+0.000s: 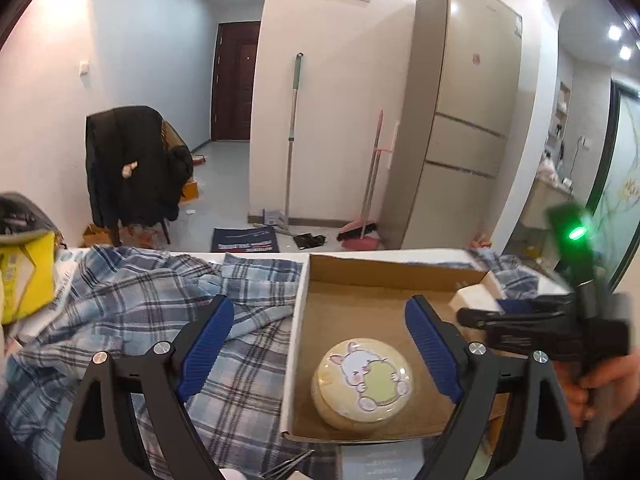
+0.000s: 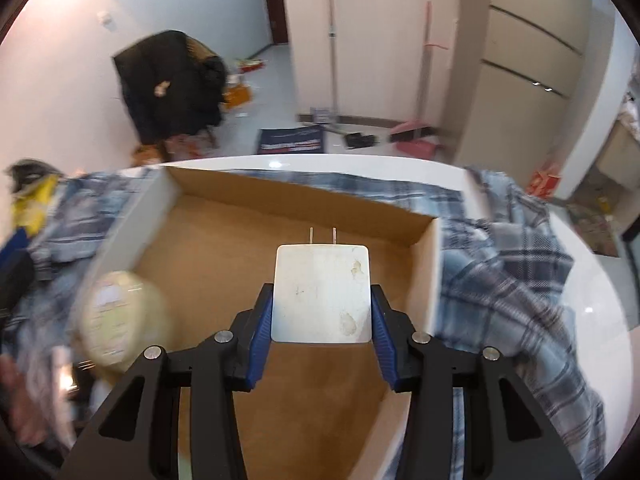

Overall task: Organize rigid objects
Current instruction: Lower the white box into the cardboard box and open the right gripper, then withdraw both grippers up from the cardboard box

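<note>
White plug adapter (image 2: 321, 292) clamped between my right fingers (image 2: 378, 326), prongs forward, over the cardboard box (image 2: 280, 216). Round bunny-lidded tin (image 1: 361, 384) lies in the box, just inside my left fingers (image 1: 208, 340), spread wide with nothing between them, plaid cloth (image 1: 140, 292) under the left one.

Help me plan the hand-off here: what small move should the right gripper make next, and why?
Probably lower and open. The right gripper is shut on the white charger, held above the bare floor of the cardboard box, prongs forward. The round tin already lies in the box, off to the left, and the left gripper is open, holding nothing.
</note>
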The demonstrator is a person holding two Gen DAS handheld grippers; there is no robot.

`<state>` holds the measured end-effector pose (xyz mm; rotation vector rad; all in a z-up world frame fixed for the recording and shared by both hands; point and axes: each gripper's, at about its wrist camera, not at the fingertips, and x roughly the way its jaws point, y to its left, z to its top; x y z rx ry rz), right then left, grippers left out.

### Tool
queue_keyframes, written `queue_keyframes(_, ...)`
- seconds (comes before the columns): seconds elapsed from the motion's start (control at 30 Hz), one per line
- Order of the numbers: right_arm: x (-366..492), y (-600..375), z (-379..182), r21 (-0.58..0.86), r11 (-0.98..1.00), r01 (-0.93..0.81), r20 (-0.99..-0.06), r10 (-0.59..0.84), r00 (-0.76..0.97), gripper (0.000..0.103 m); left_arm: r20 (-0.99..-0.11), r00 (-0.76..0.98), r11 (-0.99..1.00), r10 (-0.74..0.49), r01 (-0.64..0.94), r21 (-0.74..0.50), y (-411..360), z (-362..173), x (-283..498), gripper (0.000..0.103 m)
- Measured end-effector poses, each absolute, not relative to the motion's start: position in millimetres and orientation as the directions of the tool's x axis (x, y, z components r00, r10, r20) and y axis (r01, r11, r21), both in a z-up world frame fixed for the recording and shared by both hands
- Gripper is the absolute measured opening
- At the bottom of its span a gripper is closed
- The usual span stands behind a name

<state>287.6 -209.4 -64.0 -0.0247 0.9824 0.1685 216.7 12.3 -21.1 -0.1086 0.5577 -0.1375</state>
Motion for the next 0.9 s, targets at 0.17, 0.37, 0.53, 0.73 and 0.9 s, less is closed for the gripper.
queue_keyframes(0.17, 301, -224, -70, 0.119, 0.985, -0.127, -0.841, 0.168, 0.515, 0.044, -0.499, 0.854, 0.986, -0.148, 0.085, -0.146, 16, -16, 214, 0.089)
queue_keyframes(0.37, 288, -228, -48, 0.133, 0.984, -0.118, -0.802, 0.177, 0.571, 0.065, -0.464, 0.876, 0.989, -0.134, 0.091, -0.115, 15, -2, 203, 0.090)
queue_keyframes(0.53, 253, -231, -2, 0.125, 0.978, -0.165, -0.727, 0.203, 0.656, 0.065, -0.440, 0.889, 0.992, -0.125, 0.097, -0.085, 15, 18, 183, 0.090)
queue_keyframes(0.73, 200, -231, 42, 0.112, 0.975, -0.194, -0.627, 0.221, 0.747, 0.065, -0.353, 0.928, 0.993, -0.118, 0.108, -0.047, 11, 55, 139, 0.091)
queue_keyframes(0.9, 155, -226, 64, 0.103, 0.959, -0.264, -0.563, 0.275, 0.779, 0.065, -0.284, 0.947, 0.988, -0.149, 0.129, -0.089, 11, 78, 102, 0.103)
